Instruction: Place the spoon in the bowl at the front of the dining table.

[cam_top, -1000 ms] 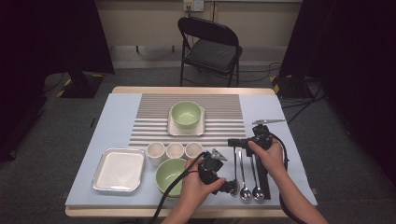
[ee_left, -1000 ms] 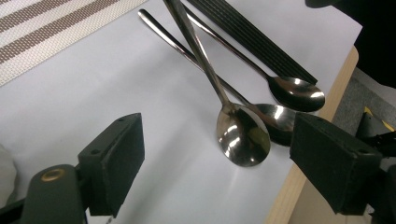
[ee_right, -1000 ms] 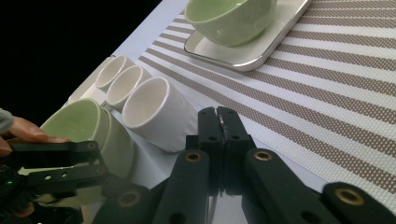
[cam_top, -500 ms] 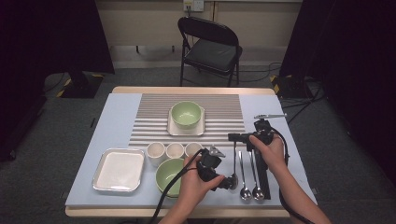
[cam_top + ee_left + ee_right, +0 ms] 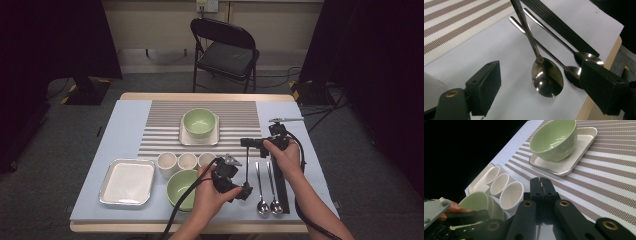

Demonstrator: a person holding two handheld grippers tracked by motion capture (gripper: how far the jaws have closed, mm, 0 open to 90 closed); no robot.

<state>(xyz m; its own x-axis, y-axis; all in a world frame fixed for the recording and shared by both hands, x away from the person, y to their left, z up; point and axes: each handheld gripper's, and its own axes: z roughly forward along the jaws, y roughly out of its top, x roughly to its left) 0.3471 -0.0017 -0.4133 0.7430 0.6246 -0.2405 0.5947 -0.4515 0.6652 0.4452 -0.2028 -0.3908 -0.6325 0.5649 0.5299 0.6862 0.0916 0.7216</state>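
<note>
My right gripper [image 5: 249,144] [image 5: 541,184] is shut on the handle of a steel spoon [image 5: 247,167], which hangs down from it above the pale blue cloth. The spoon's bowl [image 5: 547,79] hovers between the wide-apart jaws of my left gripper [image 5: 241,190] [image 5: 542,77], which is open and not touching it. Two more spoons [image 5: 267,192] [image 5: 573,72] lie side by side on the cloth just right of the held one. A black ribbed strip [image 5: 281,182] [image 5: 564,27] lies beside them.
A green bowl [image 5: 200,121] [image 5: 554,138] sits on a white tray [image 5: 186,138] on the striped mat [image 5: 160,125]. Three white cups [image 5: 187,161] [image 5: 499,183], a second green bowl [image 5: 179,187] and a metal tray [image 5: 127,181] stand left of my left hand. The table's front edge [image 5: 150,227] is close.
My right gripper has shifted a little to the left with the spoon, bringing it over to the left gripper. The left gripper has stayed put.
</note>
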